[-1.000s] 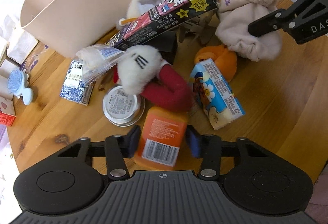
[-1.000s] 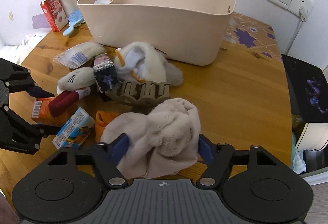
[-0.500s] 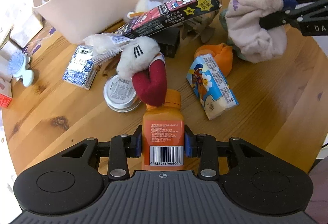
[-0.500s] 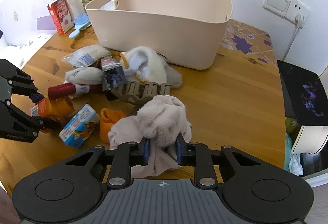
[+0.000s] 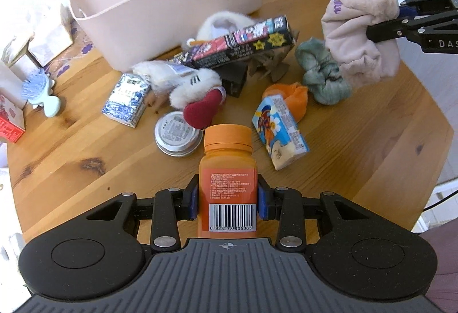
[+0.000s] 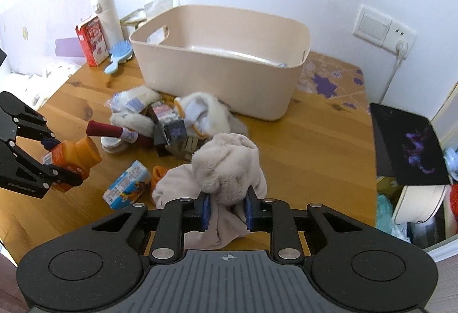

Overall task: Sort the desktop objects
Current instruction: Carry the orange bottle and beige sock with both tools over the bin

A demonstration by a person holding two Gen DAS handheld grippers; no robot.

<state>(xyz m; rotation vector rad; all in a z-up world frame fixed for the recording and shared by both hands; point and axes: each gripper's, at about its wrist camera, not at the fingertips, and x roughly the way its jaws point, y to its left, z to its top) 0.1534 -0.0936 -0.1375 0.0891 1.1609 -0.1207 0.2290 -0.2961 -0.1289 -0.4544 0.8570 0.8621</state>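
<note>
Your left gripper (image 5: 227,205) clamps the rigid, slick orange bottle (image 5: 227,187) mid-label; your right gripper (image 6: 226,208) pinches the limp plush cloth (image 6: 226,170).

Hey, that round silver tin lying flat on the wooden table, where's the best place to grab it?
Probably from above, pinching the round silver tin across its rim at the bare near-left edge: it lies flat and low, and the red plush piece overlaps its far right.

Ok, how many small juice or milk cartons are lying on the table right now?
2. The carton with a cartoon and daisy lies beside the orange cloth, just right of the held orange bottle. The blue-and-white patterned carton lies left of the plush pile. Others may be hidden under the clutter.
</note>
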